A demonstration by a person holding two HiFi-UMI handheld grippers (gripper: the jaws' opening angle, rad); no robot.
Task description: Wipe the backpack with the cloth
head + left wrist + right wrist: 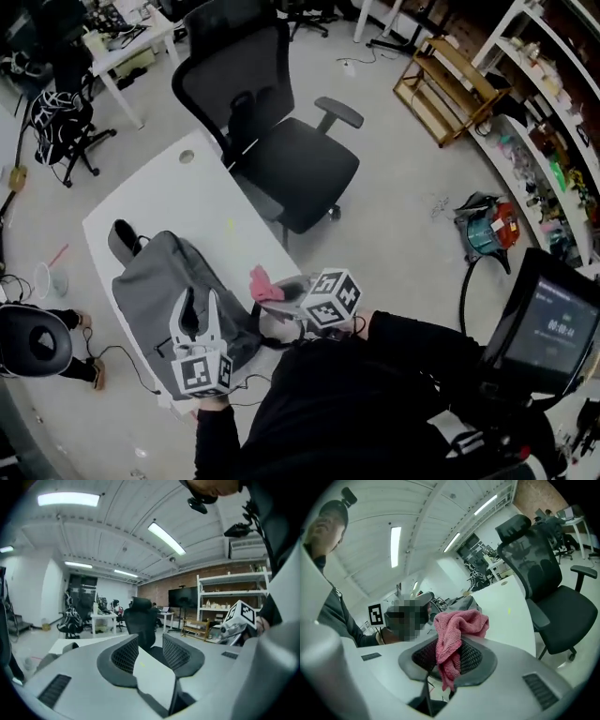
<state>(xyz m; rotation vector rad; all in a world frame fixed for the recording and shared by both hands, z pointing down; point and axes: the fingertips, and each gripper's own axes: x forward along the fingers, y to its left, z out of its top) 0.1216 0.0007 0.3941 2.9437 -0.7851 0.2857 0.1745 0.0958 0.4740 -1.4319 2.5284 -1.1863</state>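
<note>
My right gripper (449, 657) pinched the pink cloth (461, 623) beside the grey backpack (150, 286); my left gripper (150, 654) stood parted, empty.

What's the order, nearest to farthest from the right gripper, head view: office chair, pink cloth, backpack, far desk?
1. pink cloth, in the right gripper's jaws
2. backpack, just left, on table
3. office chair, beyond the table
4. far desk, top left

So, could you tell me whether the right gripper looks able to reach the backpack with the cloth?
Probably yes: the right gripper, shut on the cloth, sits just beside the backpack with nothing between them. The open left gripper over the backpack's near part might crowd it.
</note>
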